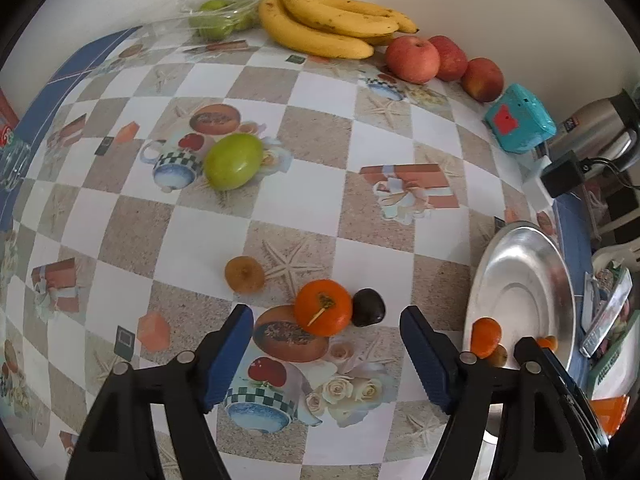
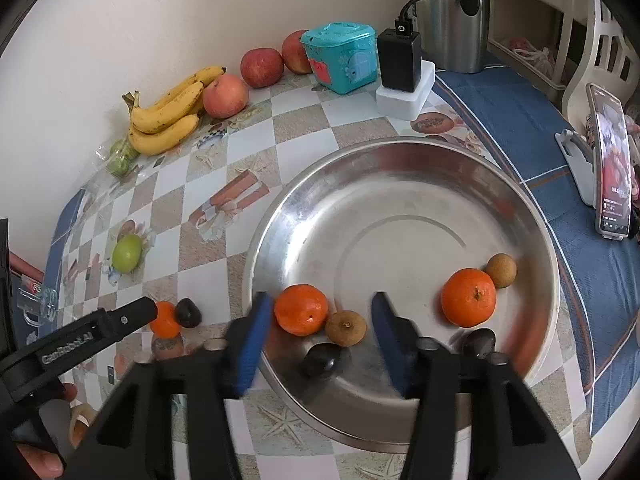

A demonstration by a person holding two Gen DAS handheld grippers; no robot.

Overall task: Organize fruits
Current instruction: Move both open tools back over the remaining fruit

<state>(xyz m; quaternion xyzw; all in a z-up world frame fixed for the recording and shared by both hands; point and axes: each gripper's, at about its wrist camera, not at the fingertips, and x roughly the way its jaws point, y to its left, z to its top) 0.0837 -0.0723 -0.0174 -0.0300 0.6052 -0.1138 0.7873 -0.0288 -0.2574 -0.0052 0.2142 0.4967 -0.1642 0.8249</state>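
**Tech A:** While both grippers hang over the table (image 1: 320,216), report task status, near to far.

**Tech B:** Nearest the right gripper (image 2: 318,338), the steel plate (image 2: 400,200) holds six small fruits: a dark fruit (image 2: 322,362) between the blue pads, a brown fruit (image 2: 346,328) and an orange (image 2: 301,309) just beyond it, then a second dark fruit (image 2: 478,342), a second orange (image 2: 468,297) and a second brown fruit (image 2: 501,270) to the right. Judged from that, the sorting is partly done.

**Tech A:** Remaining items?

**Tech B:** Ahead of the left gripper (image 1: 326,350), on the cloth: an orange (image 1: 323,307) touching a dark fruit (image 1: 368,307), then a brown fruit (image 1: 244,274) just beside them. Farther out lies a green fruit (image 1: 233,161). Against the wall sit bagged green fruit (image 1: 214,20), bananas (image 1: 328,20) and three apples (image 1: 412,59). Whether the wall group also goes on the plate cannot be told.

**Tech A:** Gripper states?

**Tech B:** Left: jaws wide apart, nothing between the pads, nothing touched; the orange lies just past the tips. Right: jaws apart, holding nothing; the left pad stands close beside the near orange, and contact cannot be confirmed. The right pads are slightly blurred.

**Tech A:** Next step?

**Tech B:** Probably the left gripper takes the table orange or its dark neighbour. Risk: they touch, so closing on one may push the other away.
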